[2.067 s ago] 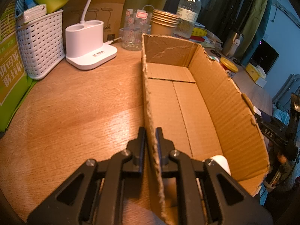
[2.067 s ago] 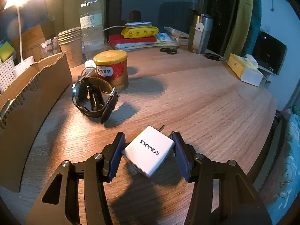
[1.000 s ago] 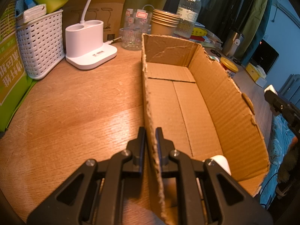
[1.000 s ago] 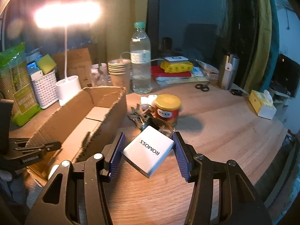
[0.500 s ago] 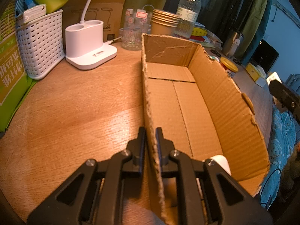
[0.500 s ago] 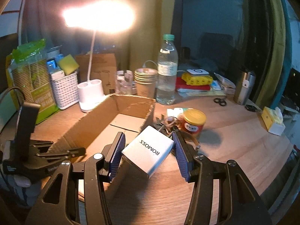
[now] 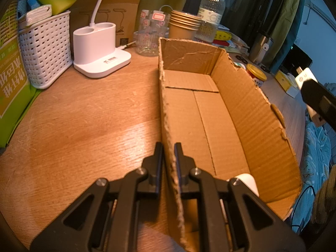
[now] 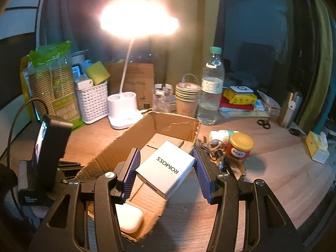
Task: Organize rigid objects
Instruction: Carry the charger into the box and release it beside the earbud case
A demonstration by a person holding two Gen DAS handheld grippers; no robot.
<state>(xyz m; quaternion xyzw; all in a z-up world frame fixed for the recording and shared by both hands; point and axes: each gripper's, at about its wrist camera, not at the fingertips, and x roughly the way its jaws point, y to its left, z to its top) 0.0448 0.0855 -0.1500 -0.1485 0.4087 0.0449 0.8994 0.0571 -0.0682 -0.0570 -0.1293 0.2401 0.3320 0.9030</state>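
Hard white plastic makes up the charger block (image 8: 166,169) that our right gripper (image 8: 164,173) squeezes by its two flat sides. We hold it up in the air, just over the near end of the cardboard box (image 8: 174,126). It looks small, stiff and a bit heavy, and its smooth skin could slip, so the ribbed blue pads (image 8: 131,173) help. Our left gripper (image 7: 168,157) pinches the thin box wall (image 7: 166,113), which bends easily. A white earbud case (image 8: 129,219) lies inside the box on the tabletop (image 7: 84,126).

White charger (image 8: 166,167) with black lettering, brown corrugated box (image 7: 250,113), blue ribbed pads (image 8: 130,171), white lattice basket (image 7: 45,48).
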